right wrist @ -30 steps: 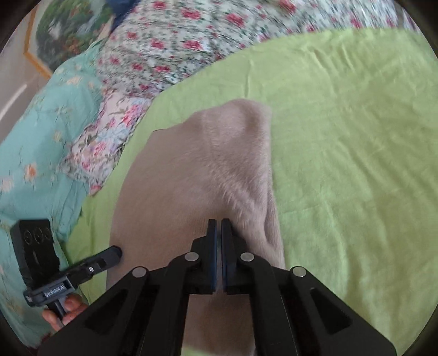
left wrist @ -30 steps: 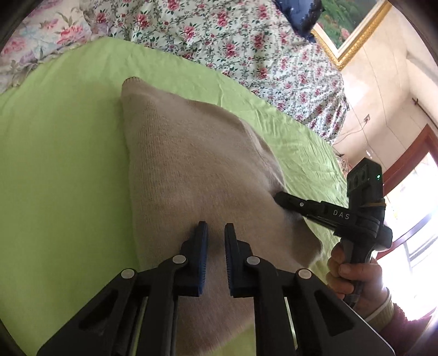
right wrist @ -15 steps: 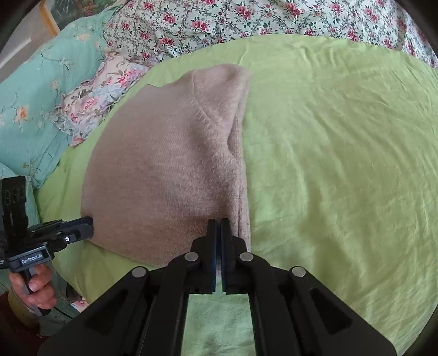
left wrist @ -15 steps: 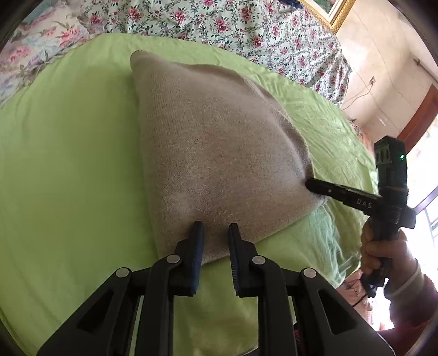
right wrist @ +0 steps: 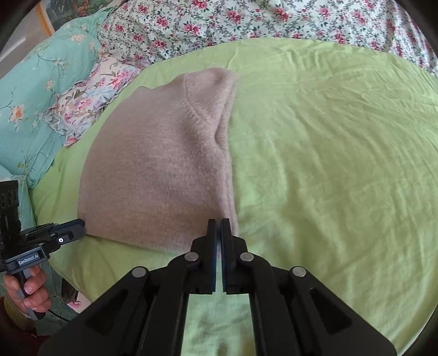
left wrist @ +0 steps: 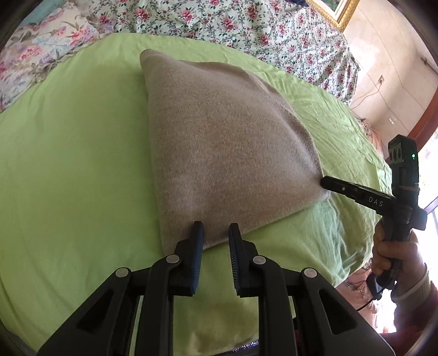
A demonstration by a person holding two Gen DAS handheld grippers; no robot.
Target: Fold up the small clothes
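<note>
A beige knit sweater [left wrist: 219, 137] lies folded flat on the green sheet [left wrist: 68, 164], neckline [right wrist: 197, 109] at the far end. My left gripper [left wrist: 215, 226] sits at its near left corner. The jaws stand a little apart, with the hem lying loose between the pads [left wrist: 197, 241]. My right gripper [right wrist: 219, 220] is shut on the sweater's [right wrist: 158, 169] near right corner. In the left wrist view that corner is drawn to a point at the right gripper [left wrist: 324, 183]. In the right wrist view, the left gripper [right wrist: 82, 224] touches the other corner.
A floral quilt [left wrist: 219, 24] borders the far side of the green sheet [right wrist: 328, 164]. A teal pillow [right wrist: 32, 95] lies at the left. The bed's near edge drops off just behind both grippers. A hand [left wrist: 388, 254] holds each handle. A wall and a framed picture [left wrist: 336, 8] are at the far right.
Both grippers have drawn back toward the near edge of the bed, and the sweater now lies flat and stretched between them. The left jaws have parted a little; the right stayed shut.
</note>
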